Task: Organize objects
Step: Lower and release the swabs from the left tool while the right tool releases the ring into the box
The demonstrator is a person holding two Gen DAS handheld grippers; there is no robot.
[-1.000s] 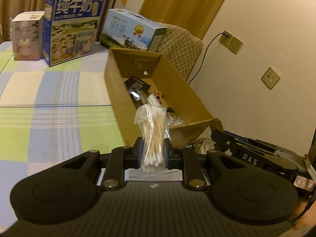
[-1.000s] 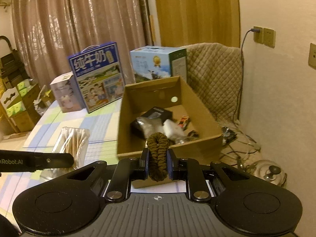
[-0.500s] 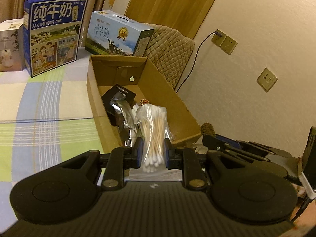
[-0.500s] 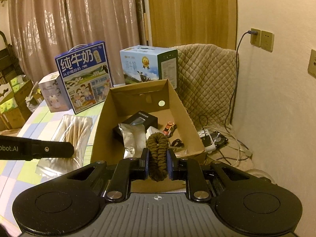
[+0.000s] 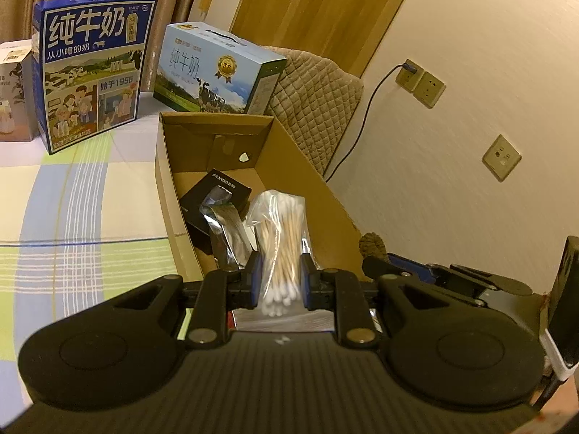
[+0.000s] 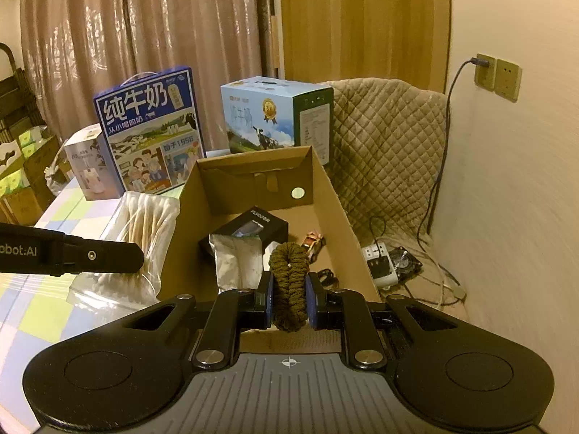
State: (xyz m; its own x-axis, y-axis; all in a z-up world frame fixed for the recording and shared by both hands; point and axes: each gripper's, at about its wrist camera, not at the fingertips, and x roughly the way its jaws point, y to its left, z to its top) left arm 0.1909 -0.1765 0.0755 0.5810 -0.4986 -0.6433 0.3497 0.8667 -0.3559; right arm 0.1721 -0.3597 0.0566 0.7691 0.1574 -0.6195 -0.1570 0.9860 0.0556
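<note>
my left gripper (image 5: 278, 277) has its fingers (image 5: 253, 275) clamped on a clear bag of cotton swabs (image 5: 280, 238), gripping it low so the white tips poke out beneath and the bag stands upright between them. it hangs over the near end of the open cardboard box (image 5: 325, 199), which sits on a checked cloth surface (image 5: 72, 217). from the right wrist view the same bag (image 6: 144, 224) shows just beside the box's left wall (image 6: 181, 238).

my right gripper (image 6: 289, 294) has its fingers (image 6: 266, 296) pressed tight on a dark brown scrunchie (image 6: 289, 282), held above the box's near edge.

inside the box lie a black carton (image 6: 253, 228), a silver foil pouch (image 6: 237, 260) leaning on it, and a small toy car (image 6: 313, 242) toward the right wall.

behind the box stand a dark blue milk carton (image 5: 90, 83), a light blue milk carton (image 5: 213, 72) and a small white box (image 5: 14, 90). a quilted cover (image 6: 387, 144) drapes at the right, with a power strip (image 6: 378, 262) on the floor below it.
</note>
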